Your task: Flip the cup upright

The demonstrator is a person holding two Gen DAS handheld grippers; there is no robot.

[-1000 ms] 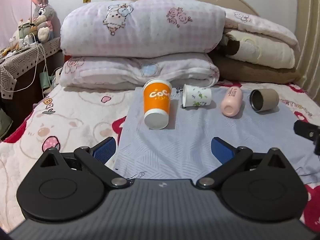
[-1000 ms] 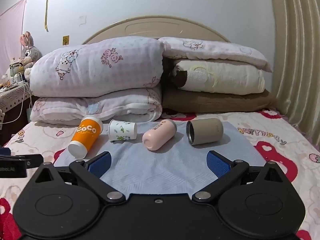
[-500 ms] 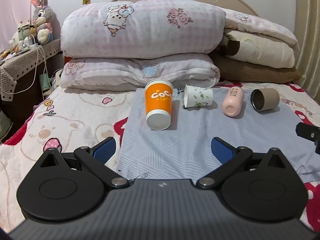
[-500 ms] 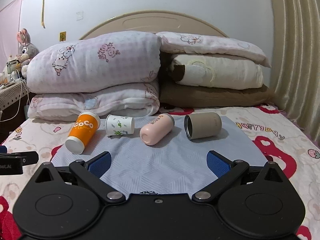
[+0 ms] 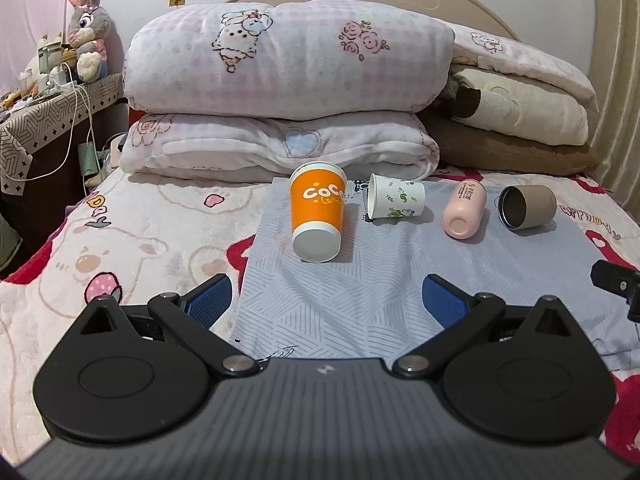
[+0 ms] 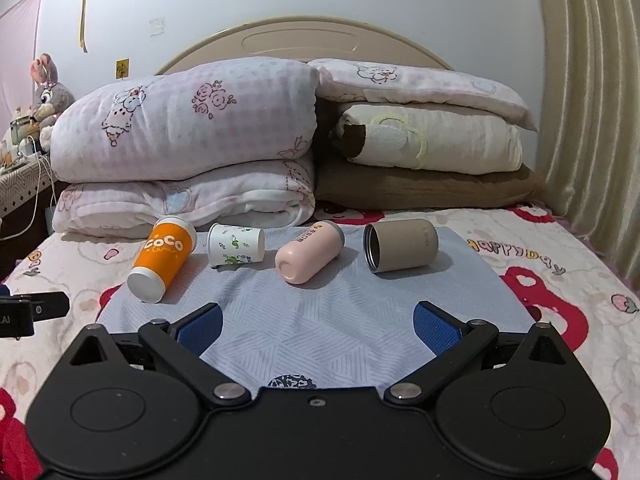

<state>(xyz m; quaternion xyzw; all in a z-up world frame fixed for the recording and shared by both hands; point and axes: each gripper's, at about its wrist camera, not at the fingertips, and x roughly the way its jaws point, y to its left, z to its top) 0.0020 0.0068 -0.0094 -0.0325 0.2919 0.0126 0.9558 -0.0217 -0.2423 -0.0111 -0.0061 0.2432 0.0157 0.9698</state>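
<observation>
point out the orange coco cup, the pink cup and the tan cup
orange coco cup (image 5: pixel 318 205), left wrist view, on its printed side
pink cup (image 6: pixel 310 252), right wrist view, on its side wall
tan cup (image 6: pixel 408 249), right wrist view, on its outer wall

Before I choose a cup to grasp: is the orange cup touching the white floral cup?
Apart. Left wrist view shows cloth between orange cup and white floral cup.

left wrist: right gripper (image 5: pixel 618 286) cut off at right edge, fingers unseen | right wrist: left gripper (image 6: pixel 32 312) cut at left edge | plush rabbit (image 6: pixel 46 92) partly cut, left edge | pink cup (image 6: pixel 310 251) print unreadable
</observation>
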